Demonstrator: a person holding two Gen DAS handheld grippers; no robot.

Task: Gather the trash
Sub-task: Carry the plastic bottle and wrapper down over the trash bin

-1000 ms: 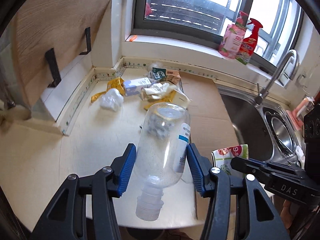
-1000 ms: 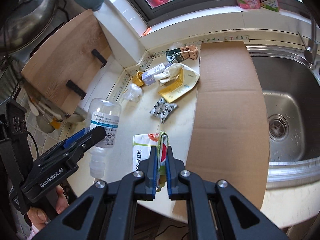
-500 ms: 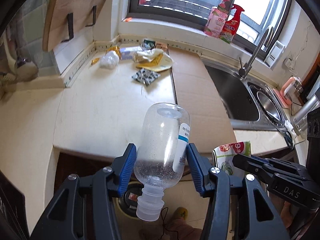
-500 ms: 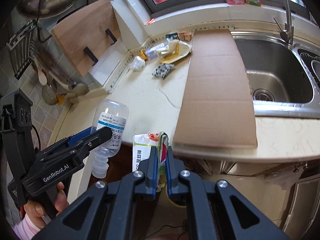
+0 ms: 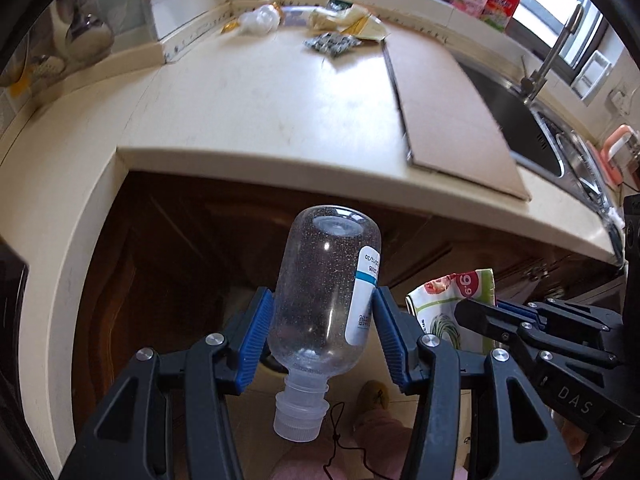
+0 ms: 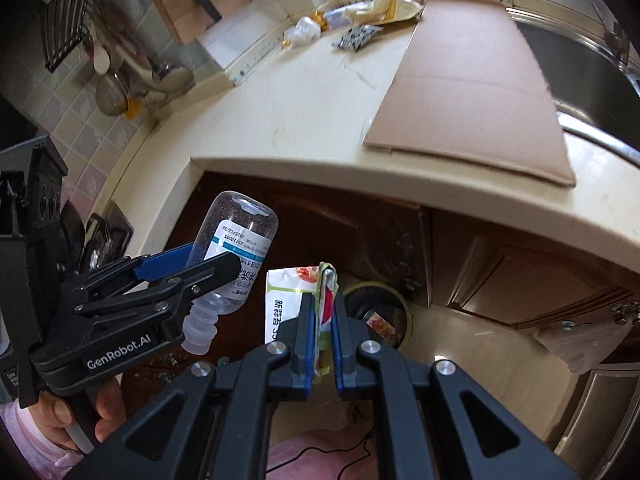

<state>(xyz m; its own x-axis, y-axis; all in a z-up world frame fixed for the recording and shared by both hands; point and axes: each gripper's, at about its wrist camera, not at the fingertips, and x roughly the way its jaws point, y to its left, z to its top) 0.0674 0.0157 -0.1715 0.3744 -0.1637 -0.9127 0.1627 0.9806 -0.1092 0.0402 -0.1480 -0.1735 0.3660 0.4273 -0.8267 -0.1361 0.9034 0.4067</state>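
Note:
A clear plastic bottle [image 5: 316, 272] with a white and blue label hangs cap-down in my left gripper [image 5: 322, 296], whose blue pads are shut on its sides. In the right wrist view the same bottle [image 6: 240, 228] and left gripper [image 6: 216, 254] are at the left. My right gripper [image 6: 323, 300] is shut on a folded green and white snack wrapper [image 6: 288, 292], also seen as the wrapper [image 5: 452, 292] at the right gripper [image 5: 464, 310]. Both grippers are below the counter edge, in front of the dark cabinet. A round bin [image 6: 380, 312] with trash in it stands on the floor just beyond the wrapper.
More trash lies at the back of the counter [image 5: 260, 92]: a crumpled white tissue [image 5: 260, 20], a patterned wrapper [image 5: 332, 42] and yellow packets [image 5: 360, 28]. A cardboard sheet [image 5: 448, 108] lies beside the sink [image 5: 516, 108]. A person's hand [image 6: 104, 404] holds the left gripper.
Both grippers have drawn back from the counter and sunk below its edge, each keeping its grip. The cabinet front and the floor bin have come into view.

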